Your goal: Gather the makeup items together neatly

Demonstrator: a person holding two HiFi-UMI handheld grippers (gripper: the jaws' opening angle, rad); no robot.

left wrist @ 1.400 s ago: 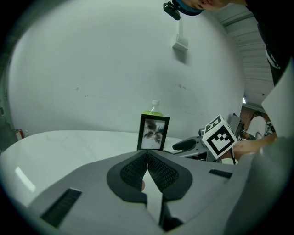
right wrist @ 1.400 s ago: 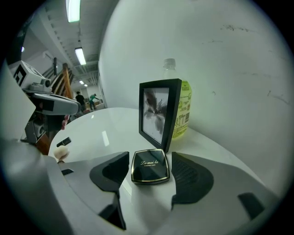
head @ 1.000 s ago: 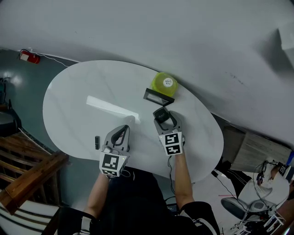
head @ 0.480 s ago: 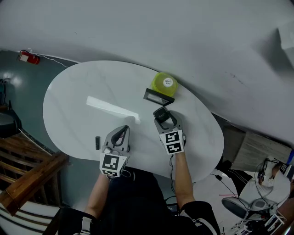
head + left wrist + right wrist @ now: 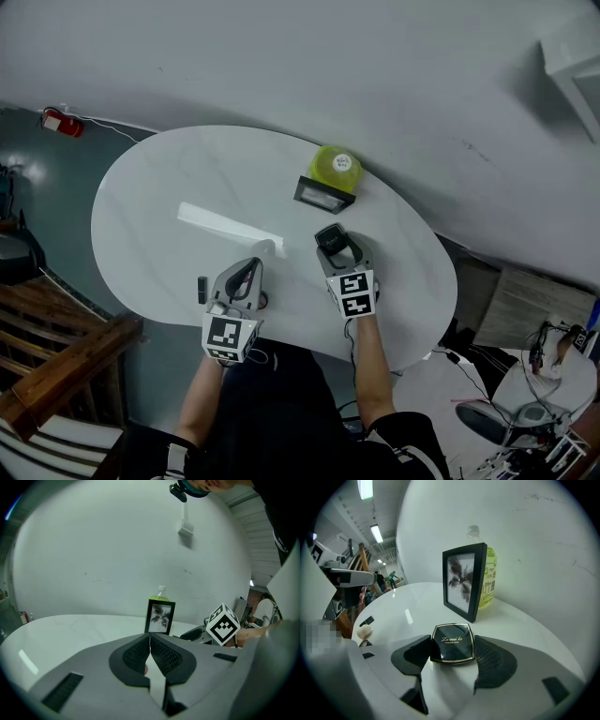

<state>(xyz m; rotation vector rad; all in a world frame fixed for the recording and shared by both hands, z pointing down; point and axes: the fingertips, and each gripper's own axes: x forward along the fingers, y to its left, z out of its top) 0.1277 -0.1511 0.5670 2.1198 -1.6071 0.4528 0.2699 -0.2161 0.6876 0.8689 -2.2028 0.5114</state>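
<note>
My right gripper (image 5: 332, 242) is shut on a black square powder compact (image 5: 452, 642) with a gold rim, which sits flat between its pads near the table's middle right. Just beyond it stands a black picture frame (image 5: 465, 582), with a yellow-green bottle (image 5: 337, 168) behind that. My left gripper (image 5: 247, 274) lies low near the front edge of the white oval table (image 5: 159, 206), its pads (image 5: 159, 654) pressed together with nothing held. A small black stick (image 5: 202, 289) lies to its left. A beige sponge (image 5: 364, 631) shows in the right gripper view.
The grey wall (image 5: 375, 66) runs close behind the bottle and frame. Wooden furniture (image 5: 56, 356) and dark floor lie past the table's left edge. Cables and equipment (image 5: 534, 412) sit on the floor to the right. A strip of reflected light (image 5: 220, 223) crosses the tabletop.
The right gripper has drawn back slightly toward me with the compact, away from the picture frame. The left gripper has stayed in place.
</note>
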